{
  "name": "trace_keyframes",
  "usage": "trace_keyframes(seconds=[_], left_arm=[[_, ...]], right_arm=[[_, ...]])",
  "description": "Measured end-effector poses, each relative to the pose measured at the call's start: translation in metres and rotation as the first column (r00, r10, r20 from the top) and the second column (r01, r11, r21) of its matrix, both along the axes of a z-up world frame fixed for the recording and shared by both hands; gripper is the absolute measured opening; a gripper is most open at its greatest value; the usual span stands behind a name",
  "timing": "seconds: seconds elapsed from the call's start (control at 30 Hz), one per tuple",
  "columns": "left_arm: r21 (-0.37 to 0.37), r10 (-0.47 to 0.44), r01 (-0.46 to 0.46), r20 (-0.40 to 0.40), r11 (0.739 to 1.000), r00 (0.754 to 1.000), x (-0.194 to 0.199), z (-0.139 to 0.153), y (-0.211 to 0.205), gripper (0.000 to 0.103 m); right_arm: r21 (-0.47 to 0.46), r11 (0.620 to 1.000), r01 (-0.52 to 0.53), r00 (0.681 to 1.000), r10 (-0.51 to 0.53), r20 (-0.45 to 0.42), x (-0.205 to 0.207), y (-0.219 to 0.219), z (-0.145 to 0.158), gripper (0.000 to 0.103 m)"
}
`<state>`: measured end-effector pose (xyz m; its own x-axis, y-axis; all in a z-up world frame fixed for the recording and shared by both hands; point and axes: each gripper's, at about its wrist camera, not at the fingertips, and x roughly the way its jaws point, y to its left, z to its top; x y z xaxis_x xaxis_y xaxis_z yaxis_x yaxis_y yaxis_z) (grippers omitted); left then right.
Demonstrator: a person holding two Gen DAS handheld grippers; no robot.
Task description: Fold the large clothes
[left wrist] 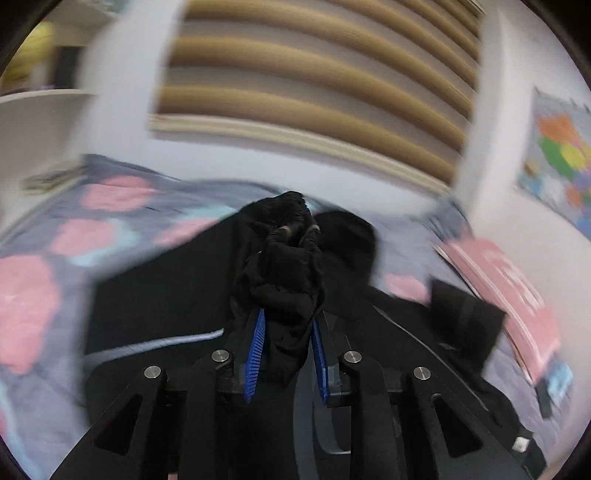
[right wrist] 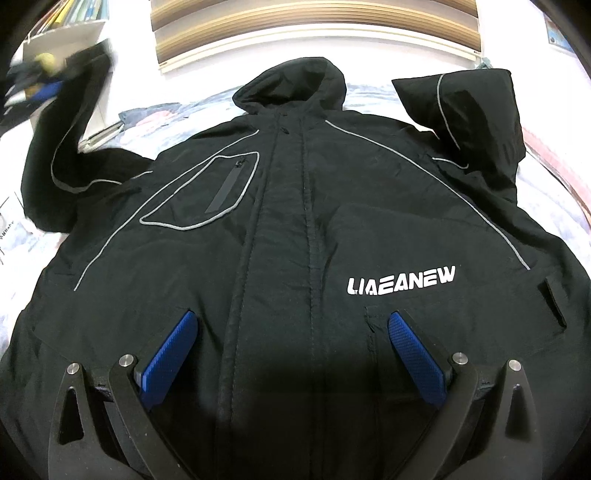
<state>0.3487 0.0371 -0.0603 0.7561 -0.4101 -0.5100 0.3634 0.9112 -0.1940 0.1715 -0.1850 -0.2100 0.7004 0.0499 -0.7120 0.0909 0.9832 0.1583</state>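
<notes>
A large black hooded jacket with grey piping and a white "LIAEANEW" logo lies face up on the bed, hood toward the wall. My right gripper is open and empty, hovering over the jacket's lower front, fingers either side of the zipper. My left gripper is shut on the bunched cuff of the jacket's sleeve and holds it lifted above the bed. In the right wrist view that sleeve rises at the left, with the left gripper blurred at its top. The other sleeve lies folded at the upper right.
The bed has a grey cover with pink flowers. A pink book lies at the bed's right side. A striped blind hangs on the wall behind. A white shelf stands at the far left.
</notes>
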Motion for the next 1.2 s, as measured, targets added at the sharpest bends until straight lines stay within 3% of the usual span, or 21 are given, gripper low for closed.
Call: trace_keyframes(seconds=[0.13,0.2,0.3,0.37,0.43,0.47,0.57,0.63,0.7,0.8,0.93,1.0,1.1,1.2], left_arm=[[0.040,-0.107,0.112,-0.118,0.993,0.987,0.019,-0.052,-0.087,0.024],[0.090,-0.138,0.159,-0.203,0.983,0.969,0.031,-0.089,-0.127,0.024],[0.115,-0.165,0.215,-0.338,0.970,0.927,0.043,-0.143,-0.156,0.027],[0.148,-0.157,0.222,-0.359,0.964,0.920,0.045,-0.165,-0.161,0.028],[0.156,-0.169,0.232,-0.336,0.960,0.927,0.036,-0.164,-0.159,0.033],[0.141,-0.186,0.247,-0.348,0.959,0.919,0.035,-0.159,-0.159,0.042],[0.064,-0.250,0.290,-0.356,0.955,0.900,0.025,-0.134,-0.152,0.045],[0.036,-0.292,0.316,-0.302,0.948,0.908,0.010,-0.107,-0.139,0.048],[0.039,-0.297,0.317,-0.255,0.948,0.920,-0.006,-0.084,-0.123,0.059],[0.037,-0.300,0.311,-0.177,0.950,0.937,-0.024,-0.053,-0.089,0.060],[0.050,-0.220,0.228,-0.132,0.972,0.967,-0.022,-0.035,-0.044,0.061],[0.051,-0.156,0.163,-0.124,0.985,0.980,-0.019,-0.034,-0.023,0.061],[0.025,-0.068,0.072,-0.147,0.997,0.987,-0.008,-0.041,0.013,0.061],[0.020,0.000,0.004,-0.163,1.000,0.987,-0.002,-0.051,0.040,0.061]], right_arm=[[0.019,1.000,-0.003,1.000,0.003,0.006,-0.001,-0.002,0.001,0.103],[0.030,1.000,-0.004,1.000,0.004,0.009,-0.001,-0.003,0.002,0.103],[0.040,0.999,-0.006,1.000,0.006,0.011,-0.001,-0.004,0.002,0.103],[0.044,0.999,-0.007,1.000,0.006,0.011,-0.001,-0.004,0.002,0.103],[0.045,0.999,-0.007,1.000,0.006,0.010,-0.001,-0.005,0.002,0.103],[0.044,0.999,-0.007,1.000,0.006,0.006,-0.001,-0.004,0.001,0.103],[0.044,0.999,-0.004,1.000,0.005,-0.028,0.001,-0.005,0.003,0.103],[0.056,0.998,-0.012,0.997,0.016,-0.073,0.004,-0.008,0.008,0.103],[0.082,0.996,-0.022,0.991,0.032,-0.129,0.004,-0.012,0.019,0.103],[0.106,0.993,-0.043,0.981,0.062,-0.181,0.010,-0.019,0.051,0.103],[0.137,0.987,-0.082,0.980,0.105,-0.171,0.051,-0.026,0.097,0.103],[0.097,0.990,-0.100,0.980,0.115,-0.160,0.085,-0.024,0.106,0.103],[0.039,0.992,-0.119,0.984,0.123,-0.131,0.137,-0.017,0.099,0.103],[0.078,0.991,-0.108,0.980,0.119,-0.161,0.178,-0.014,0.074,0.098]])
